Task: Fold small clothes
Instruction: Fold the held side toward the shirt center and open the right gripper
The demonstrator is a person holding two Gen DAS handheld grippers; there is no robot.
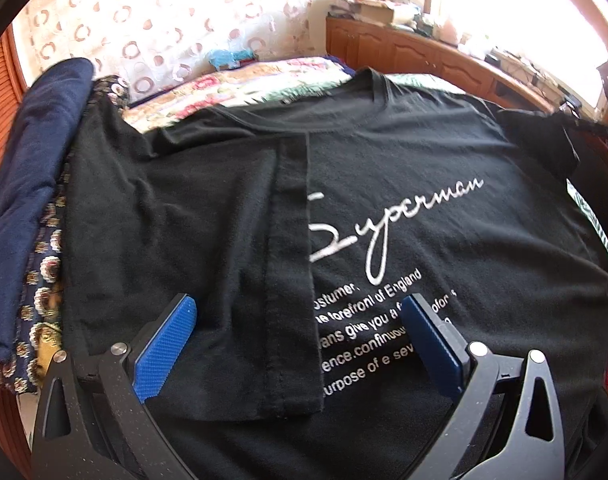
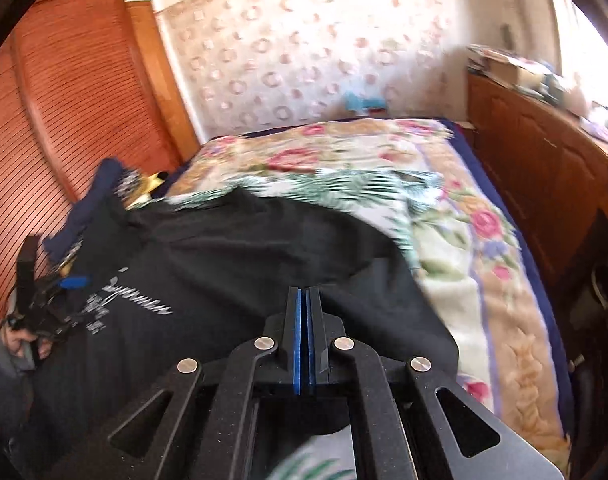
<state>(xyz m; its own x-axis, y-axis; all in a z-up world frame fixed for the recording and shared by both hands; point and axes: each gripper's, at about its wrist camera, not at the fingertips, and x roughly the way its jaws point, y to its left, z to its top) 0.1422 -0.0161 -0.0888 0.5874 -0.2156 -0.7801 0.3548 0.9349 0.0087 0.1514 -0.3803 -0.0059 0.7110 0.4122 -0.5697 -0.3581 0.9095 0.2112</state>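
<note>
Our right gripper [image 2: 304, 300], pads pressed together on the right edge of the black T-shirt [image 1: 403, 152] spread on the floral blanket [image 2: 455, 216], sits nearer that unfolded side than our open left gripper [image 1: 300, 320], so we judge the fold runs leftward.

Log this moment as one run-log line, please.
stage: folding black T-shirt | left side: folded in | left gripper: open above shirt | right gripper: shut on shirt's right edge

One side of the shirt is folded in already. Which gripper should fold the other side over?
Right, probably. The right gripper is shut at the unfolded edge of the black shirt, apparently pinching it. The left gripper is open above the folded side.
</note>
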